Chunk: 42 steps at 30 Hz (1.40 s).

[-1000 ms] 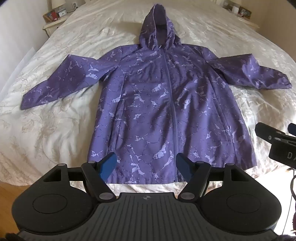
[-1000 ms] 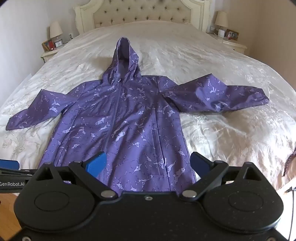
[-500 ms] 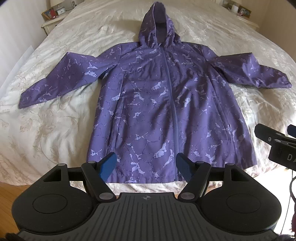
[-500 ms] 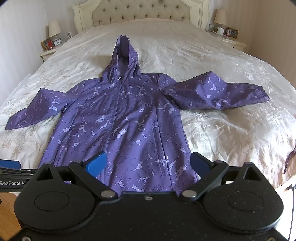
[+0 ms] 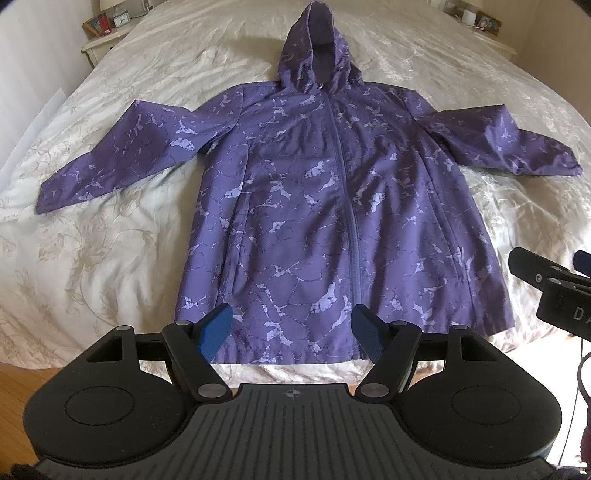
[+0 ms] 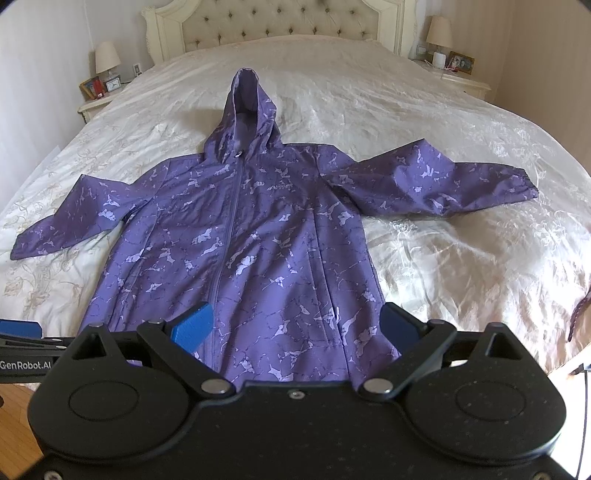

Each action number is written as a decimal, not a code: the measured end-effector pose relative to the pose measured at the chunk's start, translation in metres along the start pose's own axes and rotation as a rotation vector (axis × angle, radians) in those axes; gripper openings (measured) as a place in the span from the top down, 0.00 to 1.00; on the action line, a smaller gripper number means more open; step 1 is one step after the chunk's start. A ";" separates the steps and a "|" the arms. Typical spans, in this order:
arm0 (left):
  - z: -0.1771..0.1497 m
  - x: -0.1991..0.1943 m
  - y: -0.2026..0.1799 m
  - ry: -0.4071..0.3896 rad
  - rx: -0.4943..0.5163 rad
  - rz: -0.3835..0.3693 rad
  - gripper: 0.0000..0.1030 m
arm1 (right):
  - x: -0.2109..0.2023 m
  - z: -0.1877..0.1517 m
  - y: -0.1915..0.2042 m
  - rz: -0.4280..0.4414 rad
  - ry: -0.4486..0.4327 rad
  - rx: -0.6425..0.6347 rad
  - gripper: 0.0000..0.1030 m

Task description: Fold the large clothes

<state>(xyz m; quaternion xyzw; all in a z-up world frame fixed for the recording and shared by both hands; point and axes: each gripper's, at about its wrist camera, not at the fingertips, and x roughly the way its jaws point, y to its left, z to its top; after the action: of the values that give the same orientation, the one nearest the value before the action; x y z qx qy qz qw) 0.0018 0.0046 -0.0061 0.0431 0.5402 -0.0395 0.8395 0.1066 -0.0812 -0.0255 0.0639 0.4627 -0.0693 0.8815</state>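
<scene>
Hovering over jacket [image 5: 332,206] lying flat, unfolded on bed [image 5: 110,258]; both grippers' jaws spread, empty; all folds remaining.

Bare bedspread [image 6: 461,266] flanks the spread jacket [image 6: 258,258]; nothing stands on either.

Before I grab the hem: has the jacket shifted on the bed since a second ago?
No. The jacket lies as before below the headboard, sleeves spread.

Soft daylight fills both views, putting a pale sheen on the bedspread [image 6: 424,236] at right. Shadows are faint. Focus is sharp; fisheye curvature bends the edges, and corners go dark.
</scene>
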 end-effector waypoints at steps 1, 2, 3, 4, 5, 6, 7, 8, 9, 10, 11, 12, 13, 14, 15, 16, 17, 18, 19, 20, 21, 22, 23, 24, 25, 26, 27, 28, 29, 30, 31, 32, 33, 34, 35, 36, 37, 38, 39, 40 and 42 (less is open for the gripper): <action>0.000 0.000 0.000 0.000 0.000 0.000 0.32 | 0.002 -0.001 0.002 -0.003 0.001 0.001 0.06; 0.000 0.000 0.001 0.000 0.000 -0.001 0.32 | 0.002 -0.001 0.002 -0.002 0.001 0.001 0.06; 0.000 0.000 0.001 0.001 0.000 -0.002 0.32 | 0.002 -0.001 0.002 -0.002 0.001 0.000 0.06; -0.001 0.001 0.001 0.002 0.000 -0.003 0.32 | 0.003 -0.002 0.003 -0.003 0.003 0.000 0.06; -0.001 0.002 0.003 0.004 -0.001 -0.005 0.32 | 0.003 -0.002 0.003 -0.003 0.004 0.000 0.06; 0.000 0.002 0.003 0.007 -0.003 -0.005 0.32 | 0.003 -0.002 0.004 -0.003 0.005 0.000 0.06; 0.000 0.003 0.004 0.008 -0.003 -0.006 0.32 | 0.003 -0.003 0.005 -0.004 0.005 0.001 0.06; 0.000 0.003 0.004 0.008 -0.003 -0.006 0.32 | 0.003 -0.002 0.005 -0.004 0.006 0.001 0.06; 0.000 0.003 0.003 0.007 -0.003 -0.005 0.32 | 0.003 -0.002 0.005 -0.004 0.006 0.002 0.06; 0.000 0.003 0.003 0.007 -0.004 -0.005 0.32 | 0.003 -0.002 0.005 -0.004 0.006 0.002 0.06; 0.000 0.003 0.003 0.007 -0.004 -0.006 0.32 | 0.003 -0.001 0.005 -0.003 0.005 0.001 0.06; 0.000 0.003 0.003 0.007 -0.004 -0.006 0.32 | 0.003 -0.001 0.005 -0.003 0.005 0.001 0.06; -0.001 0.003 0.004 0.009 -0.004 -0.006 0.32 | 0.004 -0.002 0.006 -0.003 0.005 0.000 0.06; 0.000 0.004 0.004 0.011 -0.005 -0.007 0.32 | 0.004 -0.001 0.006 -0.003 0.006 0.001 0.06; 0.001 0.004 0.004 0.013 -0.004 -0.007 0.32 | 0.004 -0.001 0.007 -0.003 0.005 0.001 0.06; 0.002 0.005 0.005 0.015 -0.004 -0.008 0.32 | 0.005 -0.001 0.007 -0.003 0.006 0.002 0.06; 0.003 0.005 0.005 0.016 -0.003 -0.009 0.32 | 0.004 0.000 0.007 -0.003 0.007 0.002 0.06; 0.005 0.006 0.005 0.018 -0.002 -0.010 0.32 | 0.005 -0.001 0.007 -0.003 0.008 0.003 0.06; 0.006 0.006 0.005 0.019 -0.001 -0.010 0.32 | 0.005 0.000 0.007 -0.003 0.009 0.003 0.06; 0.008 0.007 0.005 0.021 0.000 -0.011 0.32 | 0.006 0.000 0.008 -0.004 0.010 0.004 0.06; 0.009 0.007 0.006 0.022 0.000 -0.012 0.32 | 0.006 -0.001 0.008 -0.004 0.010 0.005 0.06; 0.009 0.008 0.006 0.024 0.002 -0.013 0.32 | 0.007 0.000 0.009 -0.005 0.012 0.007 0.06; 0.009 0.008 0.007 0.025 0.003 -0.014 0.32 | 0.008 0.001 0.010 -0.006 0.014 0.009 0.06; 0.010 0.009 0.007 0.027 0.004 -0.015 0.32 | 0.008 0.002 0.011 -0.007 0.016 0.011 0.06; 0.010 0.010 0.007 0.028 0.005 -0.016 0.32 | 0.009 0.003 0.011 -0.008 0.019 0.012 0.06; 0.011 0.010 0.008 0.030 0.006 -0.017 0.32 | 0.011 0.004 0.012 -0.009 0.021 0.014 0.06; 0.011 0.011 0.008 0.032 0.007 -0.019 0.32 | 0.011 0.003 0.013 -0.010 0.022 0.015 0.06; 0.012 0.012 0.008 0.034 0.008 -0.021 0.32 | 0.012 0.004 0.013 -0.011 0.024 0.017 0.06; 0.013 0.013 0.009 0.036 0.008 -0.023 0.32 | 0.013 0.004 0.014 -0.012 0.026 0.018 0.06; 0.013 0.014 0.010 0.037 0.009 -0.024 0.32 | 0.013 0.004 0.014 -0.013 0.027 0.020 0.06; 0.014 0.015 0.011 0.038 0.011 -0.026 0.32 | 0.014 0.004 0.013 -0.013 0.028 0.022 0.06; 0.014 0.015 0.012 0.039 0.011 -0.027 0.32 | 0.014 0.005 0.014 -0.014 0.029 0.023 0.06; 0.015 0.016 0.013 0.041 0.012 -0.029 0.32 | 0.015 0.005 0.014 -0.015 0.030 0.025 0.06; 0.016 0.017 0.014 0.042 0.013 -0.030 0.32 | 0.016 0.005 0.015 -0.016 0.031 0.027 0.06; 0.016 0.017 0.014 0.043 0.014 -0.031 0.32 | 0.016 0.005 0.016 -0.017 0.032 0.028 0.06; 0.016 0.018 0.015 0.044 0.015 -0.032 0.32 | 0.017 0.006 0.016 -0.018 0.033 0.030 0.06; 0.017 0.018 0.015 0.044 0.016 -0.034 0.32 | 0.018 0.006 0.016 -0.019 0.033 0.031 0.06; 0.017 0.019 0.016 0.045 0.017 -0.035 0.32 | 0.018 0.006 0.016 -0.019 0.033 0.030 0.06; 0.018 0.020 0.017 0.047 0.018 -0.037 0.32 | 0.018 0.006 0.017 -0.020 0.034 0.031 0.06; 0.019 0.021 0.019 0.048 0.018 -0.039 0.32 | 0.019 0.006 0.018 -0.021 0.034 0.032 0.06; 0.021 0.022 0.022 0.050 0.014 -0.047 0.32 | 0.020 0.007 0.019 -0.023 0.037 0.037 0.06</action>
<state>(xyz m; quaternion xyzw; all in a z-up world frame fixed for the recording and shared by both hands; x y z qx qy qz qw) 0.0323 0.0237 -0.0173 0.0370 0.5616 -0.0619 0.8243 0.1274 -0.0648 -0.0372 0.0761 0.4782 -0.0867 0.8706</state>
